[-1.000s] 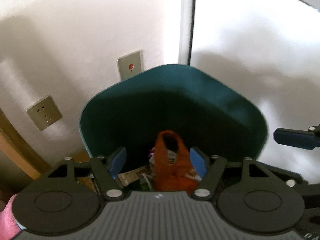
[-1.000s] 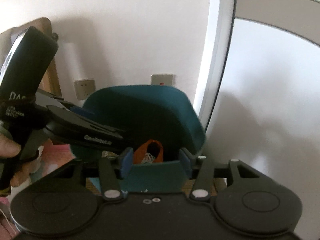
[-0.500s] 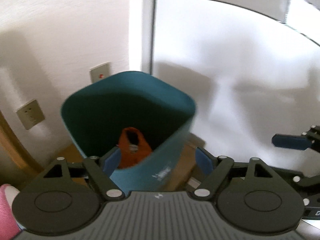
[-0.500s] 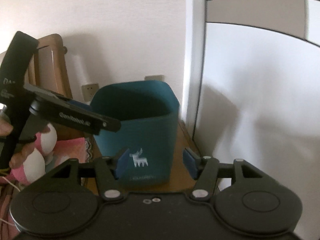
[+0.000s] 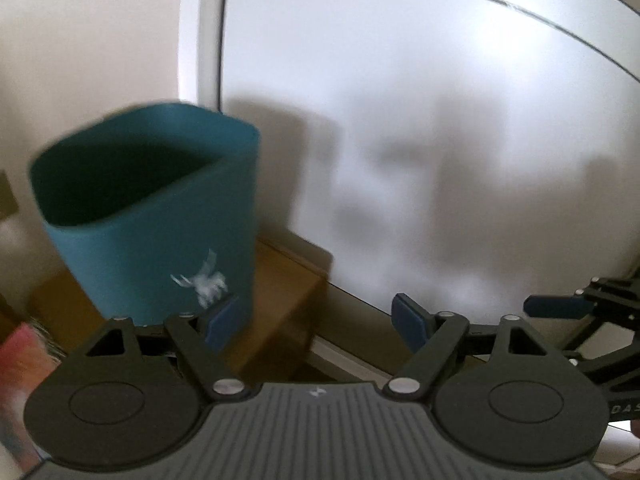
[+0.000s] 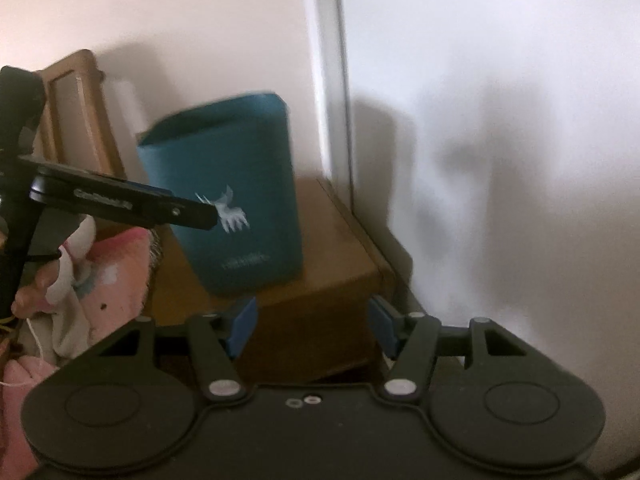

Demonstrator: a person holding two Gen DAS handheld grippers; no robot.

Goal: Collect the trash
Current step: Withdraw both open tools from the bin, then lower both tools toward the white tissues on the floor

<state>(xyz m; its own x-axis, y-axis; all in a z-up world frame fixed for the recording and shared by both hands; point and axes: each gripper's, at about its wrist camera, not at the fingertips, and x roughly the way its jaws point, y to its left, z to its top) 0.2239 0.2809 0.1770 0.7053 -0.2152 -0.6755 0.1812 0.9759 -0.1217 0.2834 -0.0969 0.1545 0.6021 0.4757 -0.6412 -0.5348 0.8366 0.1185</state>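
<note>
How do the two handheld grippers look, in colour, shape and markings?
Both are black. The left gripper has a ribbed grey top plate, round discs, silver pivot screws and blue pads. The right gripper has a smooth black plate and blue pads.

Your teal bin (image 6: 224, 196) stands toward the back left of the wooden stand (image 6: 332, 256), its mouth open above. To its right, a strip of bare stand top runs along the right edge, hemmed by the white panel (image 6: 500, 140) and door frame (image 6: 324, 80). On the left, pink bedding (image 6: 108, 276) crowds the stand's left edge. Your left gripper (image 5: 318, 326) and right gripper (image 6: 312, 322), both spread with nothing between the fingers, sit before the front edge.
</note>
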